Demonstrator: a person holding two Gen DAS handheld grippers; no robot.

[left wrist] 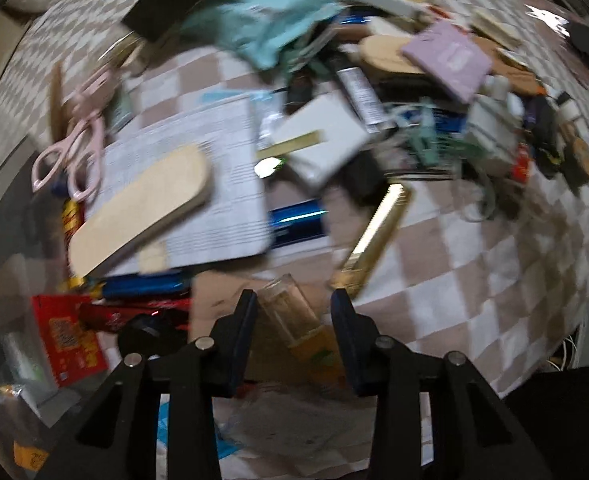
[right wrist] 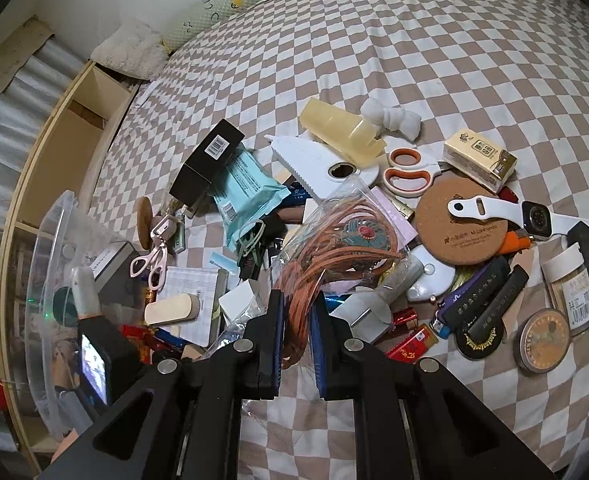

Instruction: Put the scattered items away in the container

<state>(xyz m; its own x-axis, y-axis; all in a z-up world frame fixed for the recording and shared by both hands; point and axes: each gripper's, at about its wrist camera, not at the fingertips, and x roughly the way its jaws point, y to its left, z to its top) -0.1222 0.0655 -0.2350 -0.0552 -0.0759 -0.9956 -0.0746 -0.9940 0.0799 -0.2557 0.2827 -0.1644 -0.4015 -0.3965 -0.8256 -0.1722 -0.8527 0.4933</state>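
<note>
- Your right gripper [right wrist: 294,322] is clamped on a clear plastic bag [right wrist: 334,236] of orange-brown cords with a teal ornament inside; the bag rises from the fingers above the pile.
- Your left gripper [left wrist: 294,320] has its fingers set apart, with a small clear bottle [left wrist: 290,312] lying between them; the blurred left wrist view does not show whether the pads touch it.
- The clear plastic container [right wrist: 54,280] stands at the near left, at the edge of the checkered bedspread [right wrist: 374,60].
- The scattered items sit mid-scene: pink scissors [right wrist: 150,260] just beside the container, a teal packet [right wrist: 246,188] farther off, a black box [right wrist: 210,160] touching it.
- To the right, a cork coaster [right wrist: 462,232] lies under a white smartwatch [right wrist: 534,216], with orange-handled scissors [right wrist: 408,174] beyond.
</note>
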